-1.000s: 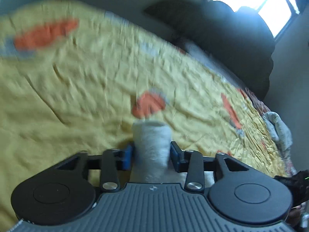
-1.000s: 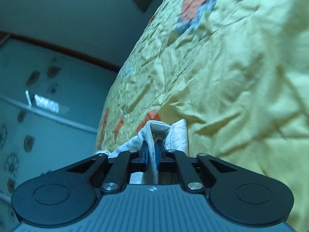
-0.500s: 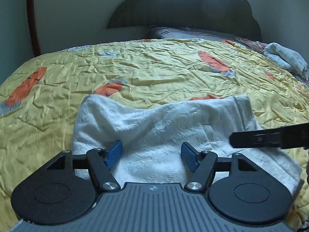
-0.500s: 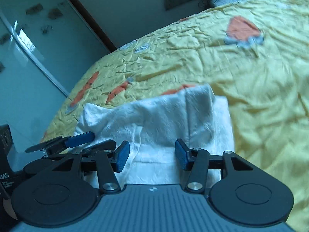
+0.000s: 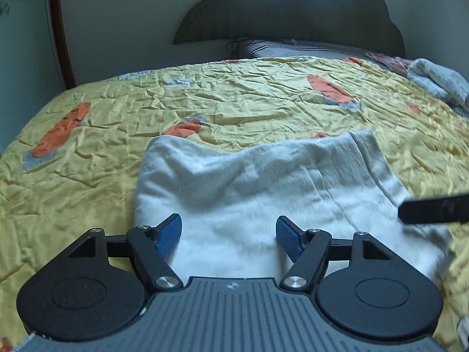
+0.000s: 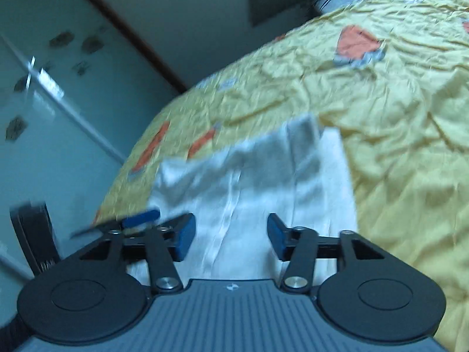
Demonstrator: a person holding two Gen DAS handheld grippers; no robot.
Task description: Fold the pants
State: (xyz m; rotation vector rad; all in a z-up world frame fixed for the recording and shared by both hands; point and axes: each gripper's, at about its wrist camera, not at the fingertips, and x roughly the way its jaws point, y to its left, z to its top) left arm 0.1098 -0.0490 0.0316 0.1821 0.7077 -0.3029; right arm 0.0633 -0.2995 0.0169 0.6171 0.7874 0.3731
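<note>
The white pants (image 5: pixel 263 187) lie folded in a wide bundle on the yellow bedspread (image 5: pixel 205 102). My left gripper (image 5: pixel 228 234) is open and empty, held just above the bundle's near edge. A finger of the right gripper shows in the left wrist view (image 5: pixel 433 208) over the bundle's right side. In the right wrist view the pants (image 6: pixel 258 176) are blurred, and my right gripper (image 6: pixel 231 234) is open and empty above their near end. The left gripper's blue-tipped fingers (image 6: pixel 140 215) show at the left there.
The bed has a dark headboard (image 5: pixel 293 8) and a pillow (image 5: pixel 293 50) at the far end. A crumpled light cloth (image 5: pixel 439 82) lies at the far right. A wall with a dark door frame (image 5: pixel 58 29) stands at the left. A glass-fronted wardrobe (image 6: pixel 44 102) stands beside the bed.
One second ago both grippers were shut on the pants. Both have opened and let go, and the pants now lie on the bed. Both grippers have drawn back slightly since half a second ago.
</note>
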